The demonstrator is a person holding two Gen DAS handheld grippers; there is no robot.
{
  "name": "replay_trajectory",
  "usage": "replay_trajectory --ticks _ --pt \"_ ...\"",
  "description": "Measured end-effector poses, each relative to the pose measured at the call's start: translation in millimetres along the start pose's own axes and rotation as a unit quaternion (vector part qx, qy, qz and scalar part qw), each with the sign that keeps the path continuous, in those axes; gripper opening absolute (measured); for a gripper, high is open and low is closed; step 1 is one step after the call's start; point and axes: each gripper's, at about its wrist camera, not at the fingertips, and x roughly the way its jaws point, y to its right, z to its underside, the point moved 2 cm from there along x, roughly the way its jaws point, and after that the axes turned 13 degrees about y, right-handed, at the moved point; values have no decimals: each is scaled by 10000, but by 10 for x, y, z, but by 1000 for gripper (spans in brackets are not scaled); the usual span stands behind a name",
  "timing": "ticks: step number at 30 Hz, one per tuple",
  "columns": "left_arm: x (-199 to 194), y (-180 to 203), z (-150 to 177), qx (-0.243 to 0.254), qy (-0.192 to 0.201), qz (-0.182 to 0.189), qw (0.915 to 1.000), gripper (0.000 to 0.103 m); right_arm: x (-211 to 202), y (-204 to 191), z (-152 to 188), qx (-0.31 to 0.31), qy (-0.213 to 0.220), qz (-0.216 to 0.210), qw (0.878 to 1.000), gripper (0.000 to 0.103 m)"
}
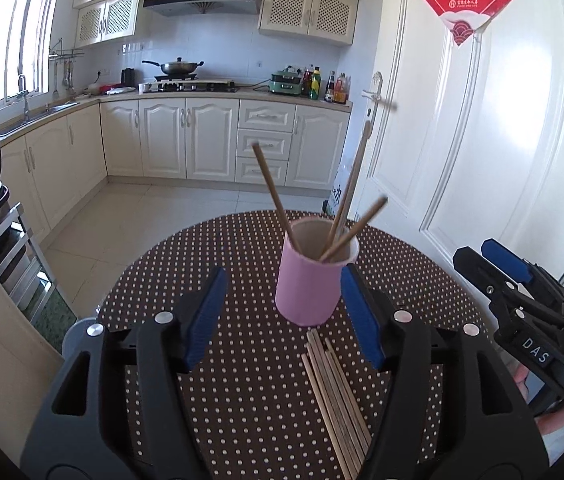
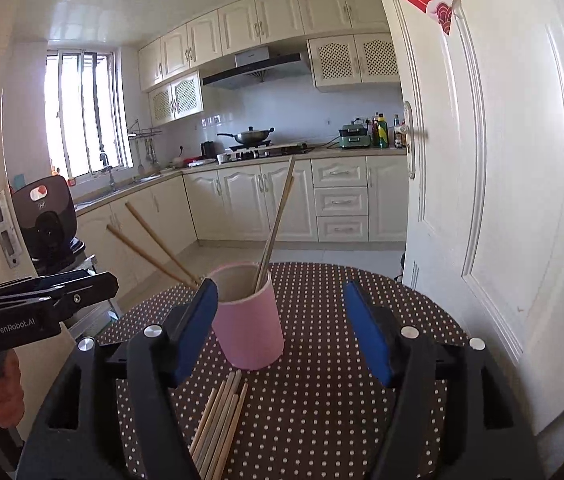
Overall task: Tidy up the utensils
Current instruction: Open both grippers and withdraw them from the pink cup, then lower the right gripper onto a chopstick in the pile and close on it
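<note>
So the round table with the brown polka-dot cloth has a pink cup standing upright on it, and there are already a few brown chopsticks leaning out of it in different directions. Just in front of the cup, on the near side, a bundle of loose chopsticks lies flat on the cloth, more or less side by side, one end close to the cup's base.

Left gripper has its blue pads spread apart with nothing clamped; in its own view the cup sits between the pads, nearer the right one, but I can't tell if anything actually touches. Right gripper is the same deal: pads wide apart, empty, with the cup showing just inside its left pad and the loose bundle lower left.

Each gripper pops up at the edge of the other's camera too. Background is a cream kitchen, wok on the stove, white door on the right.
</note>
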Motion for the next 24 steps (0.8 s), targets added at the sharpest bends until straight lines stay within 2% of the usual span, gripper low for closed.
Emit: replay_trajectory --ticks 10,17,24 --pt "-13 -74 381 -119 -356 -107 9992 62 -67 -15 322 0 -575 -21 9983 68" --pt "73 -153 711 -107 -815 -461 9955 64 -5 15 591 30 -1126 43 9936 71" --pt "145 -205 961 -125 -1171 -609 9912 64 84 -12 808 -30 -1626 92 9866 77"
